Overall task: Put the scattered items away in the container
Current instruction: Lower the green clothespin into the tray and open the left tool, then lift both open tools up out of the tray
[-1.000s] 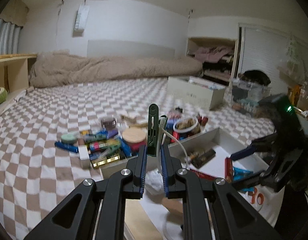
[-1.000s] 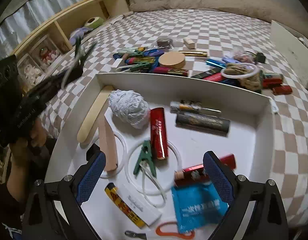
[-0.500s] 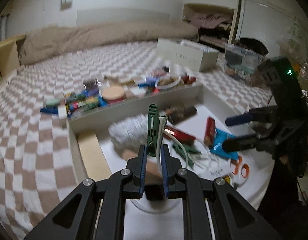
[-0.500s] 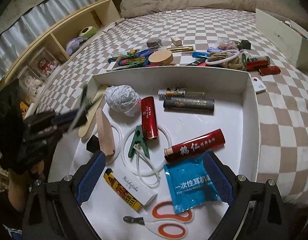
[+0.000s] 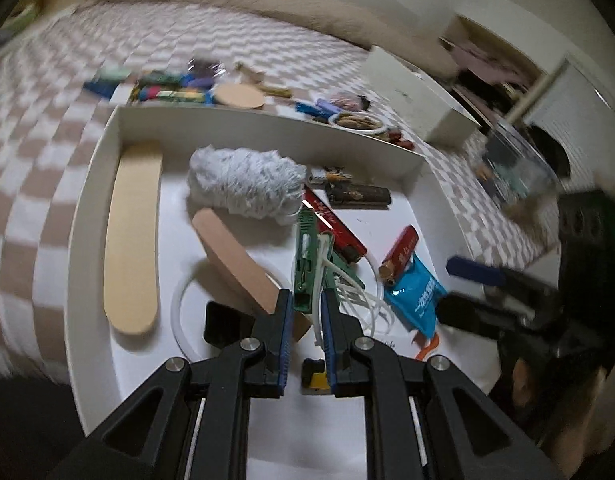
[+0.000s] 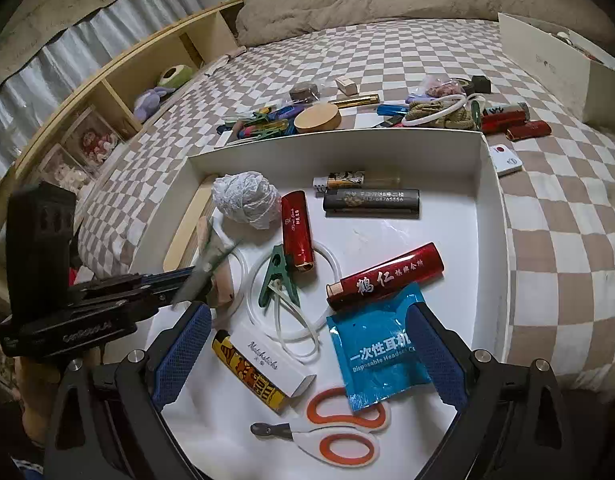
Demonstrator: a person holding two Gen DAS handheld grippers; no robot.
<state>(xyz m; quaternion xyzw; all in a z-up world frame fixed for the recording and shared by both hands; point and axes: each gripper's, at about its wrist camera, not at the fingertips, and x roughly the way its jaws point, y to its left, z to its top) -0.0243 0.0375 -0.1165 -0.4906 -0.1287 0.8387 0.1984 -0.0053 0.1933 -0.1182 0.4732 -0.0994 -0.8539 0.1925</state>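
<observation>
Over white tray (image 5: 87, 184), green clothespin (image 5: 306, 256) between left hand-held gripper (image 5: 307, 312) fingers.

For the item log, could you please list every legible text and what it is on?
"鹤仁": long red lighter
"Disposable Headset": blue packet
"Matchsticks", roughly, script unclear: white matchbox
"GenRobot.AI": left tongs' body
Black lighter: digits too small to read
</observation>
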